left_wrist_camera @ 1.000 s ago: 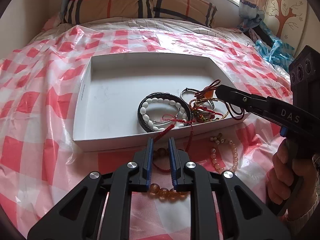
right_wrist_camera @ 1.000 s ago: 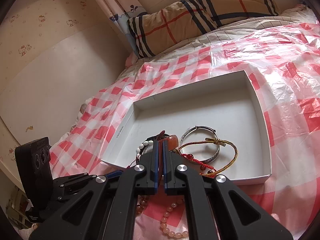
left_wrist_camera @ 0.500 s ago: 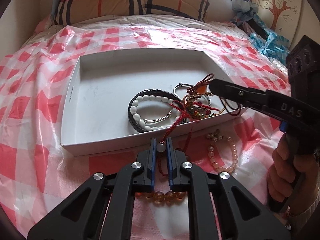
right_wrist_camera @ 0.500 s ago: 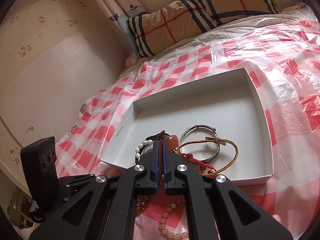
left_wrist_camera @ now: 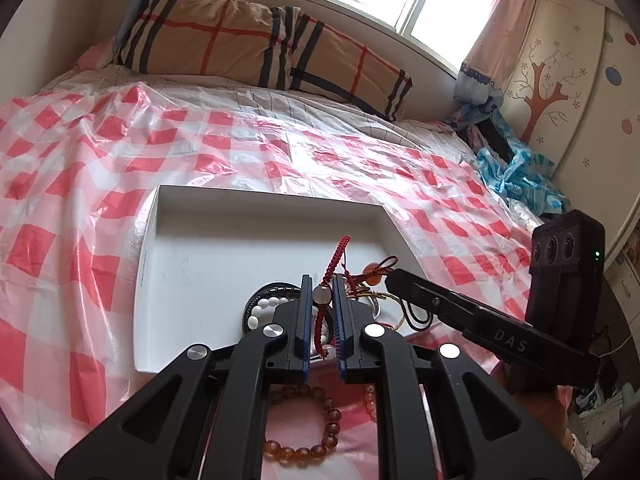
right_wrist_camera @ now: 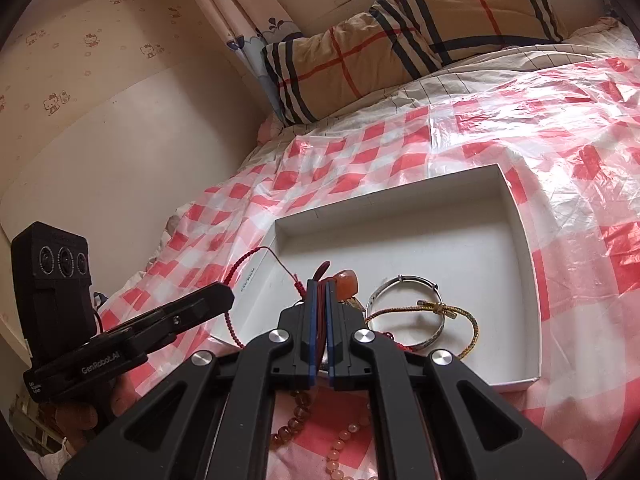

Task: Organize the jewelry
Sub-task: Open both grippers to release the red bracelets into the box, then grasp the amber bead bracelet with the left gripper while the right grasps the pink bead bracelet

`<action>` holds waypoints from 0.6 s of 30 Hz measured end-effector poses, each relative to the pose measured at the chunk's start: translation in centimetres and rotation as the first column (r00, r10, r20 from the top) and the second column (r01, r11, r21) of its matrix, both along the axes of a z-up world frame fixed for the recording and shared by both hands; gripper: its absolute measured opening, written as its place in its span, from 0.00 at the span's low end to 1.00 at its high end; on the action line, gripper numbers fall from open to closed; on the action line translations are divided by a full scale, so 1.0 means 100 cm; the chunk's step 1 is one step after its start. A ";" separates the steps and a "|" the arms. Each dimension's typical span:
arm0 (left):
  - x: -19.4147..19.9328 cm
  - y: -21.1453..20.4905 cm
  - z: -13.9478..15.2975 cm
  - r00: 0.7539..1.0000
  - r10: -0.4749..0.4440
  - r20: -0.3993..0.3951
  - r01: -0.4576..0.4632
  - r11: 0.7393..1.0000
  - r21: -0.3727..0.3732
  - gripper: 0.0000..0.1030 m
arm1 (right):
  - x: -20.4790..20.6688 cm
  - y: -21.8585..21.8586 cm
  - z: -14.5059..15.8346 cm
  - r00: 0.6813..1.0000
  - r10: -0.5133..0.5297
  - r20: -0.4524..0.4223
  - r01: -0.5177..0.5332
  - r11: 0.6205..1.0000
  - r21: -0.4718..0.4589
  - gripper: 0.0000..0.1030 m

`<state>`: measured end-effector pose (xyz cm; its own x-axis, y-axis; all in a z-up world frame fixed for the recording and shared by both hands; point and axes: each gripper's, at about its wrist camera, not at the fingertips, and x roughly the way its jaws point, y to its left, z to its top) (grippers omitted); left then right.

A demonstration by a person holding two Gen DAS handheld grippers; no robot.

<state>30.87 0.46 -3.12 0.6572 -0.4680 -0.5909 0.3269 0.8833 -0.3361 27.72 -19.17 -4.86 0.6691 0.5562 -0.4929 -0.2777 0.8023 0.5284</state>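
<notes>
A bed is lying under a red-and-white checked plastic sheet [left_wrist_camera: 100, 184], with a plaid pillow [left_wrist_camera: 248, 40] at the far end. On the sheet a shallow white box [left_wrist_camera: 192, 264] is sitting. At its near left corner a black cord bracelet and a white bead bracelet [left_wrist_camera: 260, 312] are showing only in the left wrist view. The left gripper [left_wrist_camera: 320, 294] is clamping its jaws, which have just been closing, on a pale bead of a red braided cord bracelet [left_wrist_camera: 334, 258], lifted over the box. An amber bead bracelet [left_wrist_camera: 308, 428] is lying on the sheet, near the box. The right gripper [right_wrist_camera: 319, 300] is pinching dark red cord beside an orange stone [right_wrist_camera: 347, 283], jaws together. Only the right wrist view is showing a silver bangle [right_wrist_camera: 404, 308] and a gold cord bracelet [right_wrist_camera: 460, 316] inside the box, right.
</notes>
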 end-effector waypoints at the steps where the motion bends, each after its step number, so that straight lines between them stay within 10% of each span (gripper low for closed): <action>1: 0.006 0.000 -0.005 1.000 0.021 -0.014 -0.021 1.000 0.016 0.09 | 0.002 0.002 0.000 1.000 0.008 -0.002 -0.008 1.000 -0.008 0.05; 6: 0.021 0.003 -0.037 0.988 0.104 -0.118 -0.088 0.988 0.129 0.20 | 0.012 0.001 -0.016 0.994 -0.067 -0.089 0.054 0.990 -0.132 0.18; 10: 0.002 0.005 -0.031 0.988 0.144 -0.045 -0.134 0.975 0.179 0.61 | 0.001 -0.010 -0.015 0.991 -0.109 -0.078 0.099 0.987 -0.129 0.25; 18: -0.031 0.006 -0.037 0.990 0.132 -0.054 -0.117 0.968 0.223 0.65 | -0.040 -0.021 -0.010 0.988 -0.134 -0.070 0.123 0.981 -0.150 0.38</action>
<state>27.72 1.09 -6.79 0.6569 -0.2398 -0.7148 0.1931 0.9700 -0.1479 23.69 -21.28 -5.89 0.6856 0.3872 -0.6164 -0.1289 0.8980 0.4207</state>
